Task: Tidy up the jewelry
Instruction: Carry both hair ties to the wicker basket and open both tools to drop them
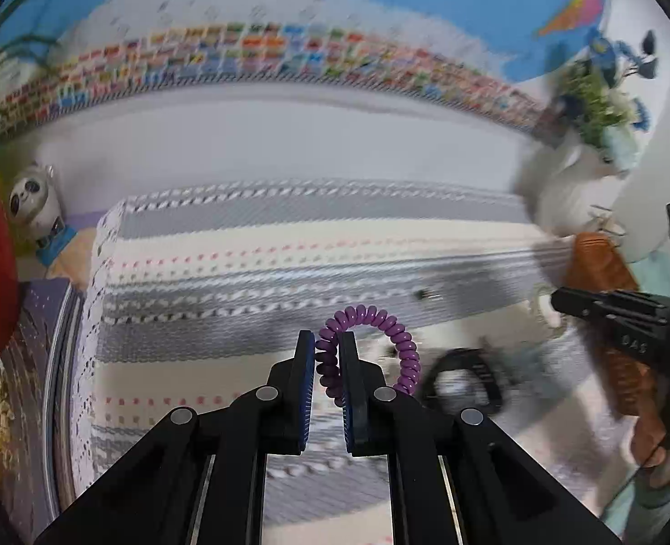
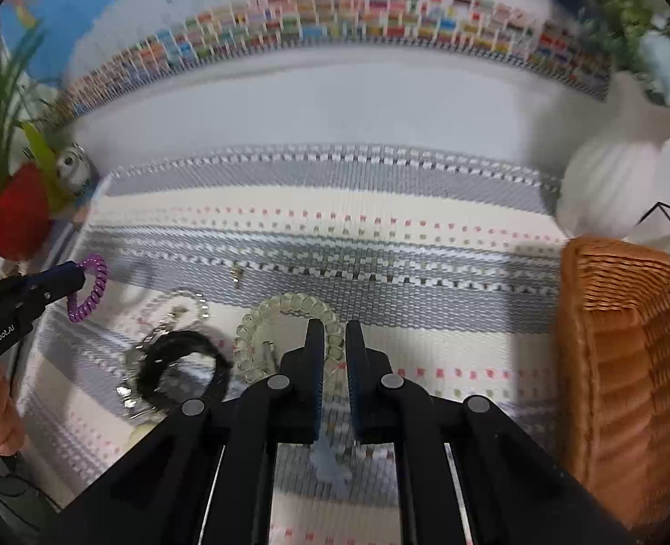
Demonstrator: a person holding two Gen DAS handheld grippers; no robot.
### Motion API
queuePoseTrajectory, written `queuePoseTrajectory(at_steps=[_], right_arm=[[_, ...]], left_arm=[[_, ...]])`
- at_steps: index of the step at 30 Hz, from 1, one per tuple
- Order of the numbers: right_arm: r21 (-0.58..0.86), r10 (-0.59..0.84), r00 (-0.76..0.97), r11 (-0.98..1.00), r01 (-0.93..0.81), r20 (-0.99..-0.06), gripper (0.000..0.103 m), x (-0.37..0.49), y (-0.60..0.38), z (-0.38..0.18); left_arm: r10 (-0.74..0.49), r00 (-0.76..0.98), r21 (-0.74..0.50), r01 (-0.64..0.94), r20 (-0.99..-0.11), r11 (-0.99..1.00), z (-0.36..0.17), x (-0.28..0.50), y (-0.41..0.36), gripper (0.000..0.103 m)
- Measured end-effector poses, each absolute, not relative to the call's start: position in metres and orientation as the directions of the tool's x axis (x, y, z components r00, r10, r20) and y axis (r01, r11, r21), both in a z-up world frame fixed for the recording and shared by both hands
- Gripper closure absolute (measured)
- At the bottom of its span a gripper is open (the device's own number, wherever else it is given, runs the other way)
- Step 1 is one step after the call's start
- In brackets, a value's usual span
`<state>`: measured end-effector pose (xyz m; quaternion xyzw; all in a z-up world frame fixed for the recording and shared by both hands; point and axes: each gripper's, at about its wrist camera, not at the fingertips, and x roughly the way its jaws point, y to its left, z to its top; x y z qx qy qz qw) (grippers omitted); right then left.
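Observation:
My left gripper (image 1: pixel 327 340) is shut on a purple spiral coil bracelet (image 1: pixel 382 323) and holds it above the woven mat; it also shows at the left of the right wrist view (image 2: pixel 91 288). My right gripper (image 2: pixel 334 331) is shut on a clear spiral coil bracelet (image 2: pixel 285 306), held just over the mat. A black band (image 2: pixel 178 345), a pale bead chain (image 2: pixel 185 304) and a small earring (image 2: pixel 236 274) lie on the mat to the left of it. The right gripper shows as a black body at the right of the left wrist view (image 1: pixel 616 318).
A woven orange basket (image 2: pixel 621 354) stands at the mat's right edge. A white vase with flowers (image 2: pixel 607 181) is behind it. A red pot with a plant (image 2: pixel 15 222) and a panda figure (image 1: pixel 31 202) stand at the left. The striped mat (image 2: pixel 380 236) covers the table.

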<state>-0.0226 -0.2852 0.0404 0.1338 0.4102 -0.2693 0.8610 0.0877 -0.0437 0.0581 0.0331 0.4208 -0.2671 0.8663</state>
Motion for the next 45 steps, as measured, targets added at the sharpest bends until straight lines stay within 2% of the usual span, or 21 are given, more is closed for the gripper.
queuePoseTrajectory(at_steps=[8, 16, 20, 25, 32, 35, 37, 38, 40, 45], right_arm=[[0.025, -0.433, 0.566, 0.779, 0.627, -0.701, 0.092, -0.096, -0.281, 0.091], [0.082, -0.536, 0.556, 0.669, 0.739, -0.635, 0.092, -0.218, -0.308, 0.123], [0.095, -0.584, 0.506, 0.591, 0.801, -0.634, 0.091, -0.275, -0.329, 0.122], [0.097, -0.582, 0.436, 0.521, 0.848, -0.687, 0.091, -0.322, -0.348, 0.096], [0.127, -0.546, 0.423, 0.497, 0.858, -0.724, 0.091, -0.350, -0.362, 0.073], [0.152, -0.523, 0.435, 0.497, 0.854, -0.733, 0.090, -0.354, -0.361, 0.071], [0.177, -0.511, 0.451, 0.496, 0.850, -0.732, 0.086, -0.354, -0.362, 0.072], [0.190, -0.507, 0.461, 0.498, 0.846, -0.728, 0.083, -0.356, -0.361, 0.072], [0.208, -0.508, 0.473, 0.492, 0.845, -0.720, 0.072, -0.358, -0.359, 0.074], [0.213, -0.507, 0.489, 0.508, 0.835, -0.710, 0.071, -0.345, -0.349, 0.082]], left_arm=[[-0.485, 0.513, -0.131, 0.579, -0.708, 0.804, 0.107, 0.049, -0.105, 0.093], [-0.568, 0.431, -0.105, 0.725, -0.701, 0.681, 0.134, 0.000, -0.237, 0.093], [-0.577, 0.391, -0.082, 0.775, -0.717, 0.626, 0.128, -0.019, -0.303, 0.093], [-0.568, 0.318, -0.097, 0.807, -0.759, 0.582, 0.096, -0.031, -0.376, 0.093], [-0.543, 0.277, -0.107, 0.814, -0.792, 0.571, 0.066, -0.027, -0.407, 0.092], [-0.554, 0.246, -0.146, 0.810, -0.796, 0.568, 0.066, -0.023, -0.404, 0.080], [-0.567, 0.234, -0.162, 0.812, -0.790, 0.560, 0.068, -0.022, -0.399, 0.059], [-0.572, 0.240, -0.160, 0.813, -0.784, 0.560, 0.070, -0.024, -0.395, 0.056], [-0.590, 0.249, -0.156, 0.821, -0.768, 0.549, 0.079, -0.028, -0.380, 0.055], [-0.616, 0.259, -0.169, 0.819, -0.744, 0.548, 0.097, -0.028, -0.339, 0.055]])
